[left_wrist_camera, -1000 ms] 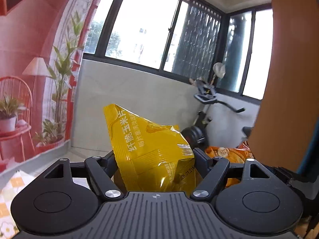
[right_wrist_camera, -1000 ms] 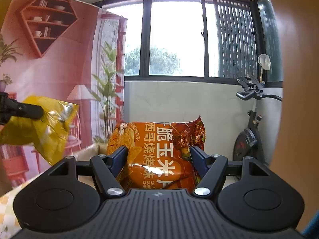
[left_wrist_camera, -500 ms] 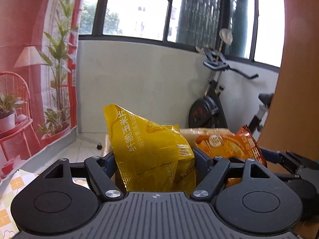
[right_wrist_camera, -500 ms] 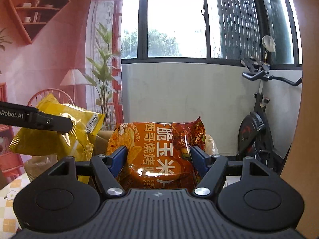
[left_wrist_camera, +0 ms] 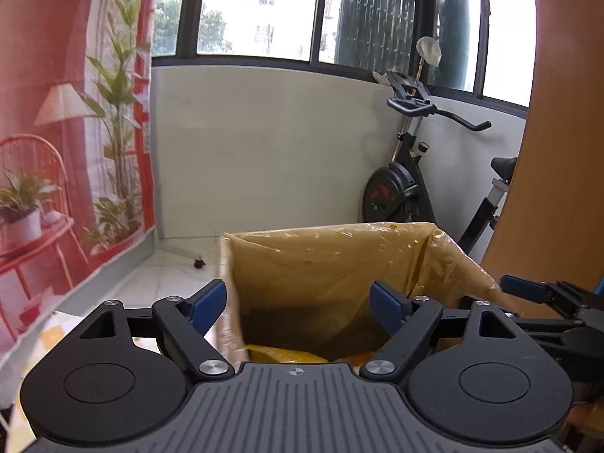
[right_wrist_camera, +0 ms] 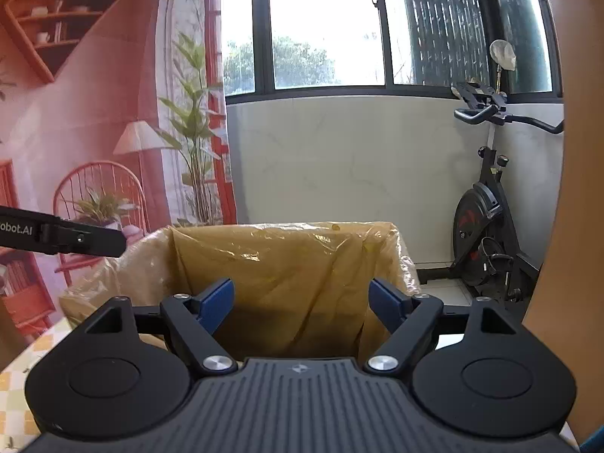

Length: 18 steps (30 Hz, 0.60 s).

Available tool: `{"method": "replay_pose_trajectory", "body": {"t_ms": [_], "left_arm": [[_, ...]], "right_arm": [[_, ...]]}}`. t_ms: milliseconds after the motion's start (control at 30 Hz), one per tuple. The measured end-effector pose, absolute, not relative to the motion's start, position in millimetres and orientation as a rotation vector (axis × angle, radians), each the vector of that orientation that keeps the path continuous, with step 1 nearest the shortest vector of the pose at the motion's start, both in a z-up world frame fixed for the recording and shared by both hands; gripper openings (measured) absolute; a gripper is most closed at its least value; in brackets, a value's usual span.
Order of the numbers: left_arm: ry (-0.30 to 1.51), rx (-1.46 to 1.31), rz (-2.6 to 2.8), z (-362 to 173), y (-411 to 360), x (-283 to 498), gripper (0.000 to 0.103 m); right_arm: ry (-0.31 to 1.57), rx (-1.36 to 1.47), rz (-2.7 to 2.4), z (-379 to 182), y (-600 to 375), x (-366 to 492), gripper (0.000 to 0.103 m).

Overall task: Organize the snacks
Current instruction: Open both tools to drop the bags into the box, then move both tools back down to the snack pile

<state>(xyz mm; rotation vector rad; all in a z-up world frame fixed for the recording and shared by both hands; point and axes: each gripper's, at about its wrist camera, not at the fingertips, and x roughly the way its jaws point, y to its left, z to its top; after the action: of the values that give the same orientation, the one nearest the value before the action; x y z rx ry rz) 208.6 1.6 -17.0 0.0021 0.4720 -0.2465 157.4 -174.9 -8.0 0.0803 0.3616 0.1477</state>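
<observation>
A cardboard box lined with yellowish plastic [left_wrist_camera: 339, 260] [right_wrist_camera: 287, 264] stands right ahead of both grippers. My left gripper [left_wrist_camera: 298, 302] hangs over its open top, jaws opening, with nothing between them. Deep in the box, the yellow snack bag [left_wrist_camera: 283, 353] lies next to a sliver of the orange snack bag [left_wrist_camera: 362, 356]. My right gripper [right_wrist_camera: 300, 302] is also over the box, jaws opening and empty; no bag shows in that view. In the left wrist view the right gripper's fingers [left_wrist_camera: 524, 288] reach in from the right edge.
An exercise bike [left_wrist_camera: 411, 173] [right_wrist_camera: 487, 226] stands on the floor behind the box by the white wall. A red printed backdrop [right_wrist_camera: 75, 132] hangs at the left. A checkered tablecloth [right_wrist_camera: 15, 370] covers the surface at lower left. An orange-brown panel [left_wrist_camera: 566, 151] rises at the right.
Both grippers let go of their bags: the yellow one dropped from the left, the orange one from the right, into the box. Both views tilted down over the box.
</observation>
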Motion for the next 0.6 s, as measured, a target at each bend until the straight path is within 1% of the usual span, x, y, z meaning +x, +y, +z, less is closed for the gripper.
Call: {"method": "replay_pose_trajectory", "body": {"t_ms": [167,300,467,600], "left_arm": [[0.438,-0.017,-0.236,1,25,174,0.084],[0.437,-0.037,-0.241,4,42,143,0.084],[0.448,-0.030,-0.280,-8,54,105,0.084],[0.519,-0.050,-0.318,-33,62,84,0.083]], "right_arm": [[0.342,0.078,0.149,4,-177,122,0.081],[0.333,0.117,0.162,9,-181,87,0.081],[0.351,0.175,0.194,-3,-177,42,0.081],[0.381,0.214,0.190,-16,-170,10,0.081]]}}
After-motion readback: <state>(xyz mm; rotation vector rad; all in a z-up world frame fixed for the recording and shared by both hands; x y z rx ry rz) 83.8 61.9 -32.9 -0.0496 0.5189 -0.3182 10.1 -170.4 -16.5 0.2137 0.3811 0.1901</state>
